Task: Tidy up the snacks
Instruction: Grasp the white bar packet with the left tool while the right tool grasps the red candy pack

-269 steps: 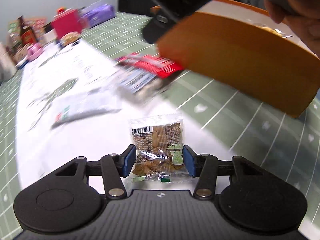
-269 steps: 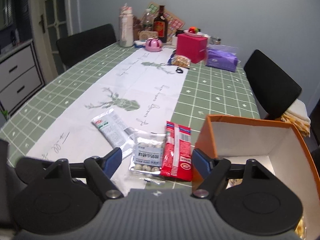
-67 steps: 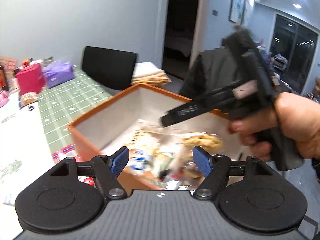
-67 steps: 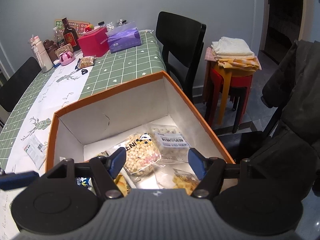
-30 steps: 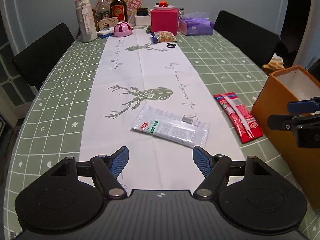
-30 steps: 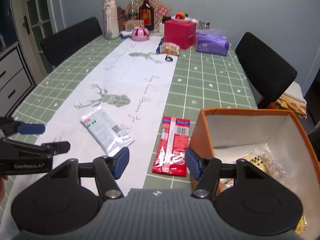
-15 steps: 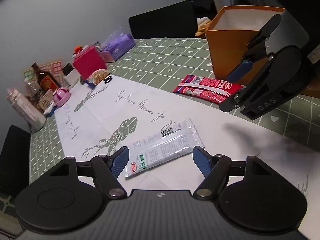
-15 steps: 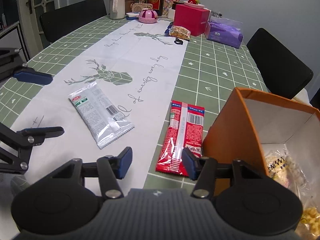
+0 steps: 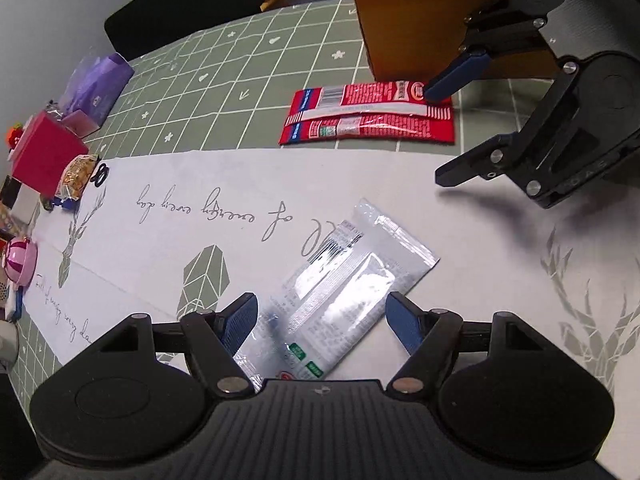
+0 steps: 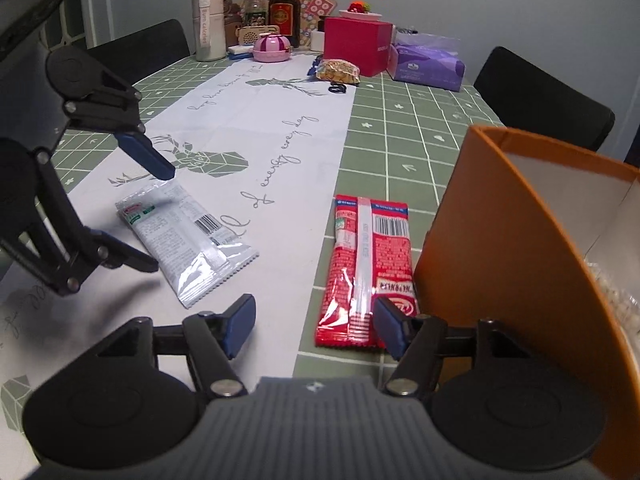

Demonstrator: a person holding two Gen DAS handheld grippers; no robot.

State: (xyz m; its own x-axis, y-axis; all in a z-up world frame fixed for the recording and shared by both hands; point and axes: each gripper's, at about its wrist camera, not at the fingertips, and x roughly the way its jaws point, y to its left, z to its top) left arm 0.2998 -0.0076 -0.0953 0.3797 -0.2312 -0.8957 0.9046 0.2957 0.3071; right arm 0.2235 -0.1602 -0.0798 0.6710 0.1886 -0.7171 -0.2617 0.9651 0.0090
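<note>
A silver snack packet [image 9: 340, 280] lies flat on the white table runner, and my left gripper [image 9: 322, 322] is open and straddles its near end, pads apart from it. The same packet [image 10: 184, 236] and left gripper [image 10: 156, 216] also show in the right wrist view. A red snack packet [image 10: 372, 256] lies on the green cloth beside the orange box [image 10: 500, 272]. My right gripper [image 10: 316, 326] hangs low over the red packet's near end. Its jaws are opening, with the packet's end between them and unpressed. The left wrist view shows the red packet [image 9: 368, 114], the right gripper [image 9: 444, 132] and the box [image 9: 412, 20].
At the table's far end stand a pink box [image 10: 356, 46], a purple tissue pack [image 10: 428, 62], bottles [image 10: 284, 12] and a small snack bag [image 10: 338, 70]. Black chairs [image 10: 540, 100] flank the table. The box holds several snack bags.
The left gripper rolled and dropped from above the table onto the silver packet. The right gripper sank toward the red packet, and its jaws narrowed and then widened.
</note>
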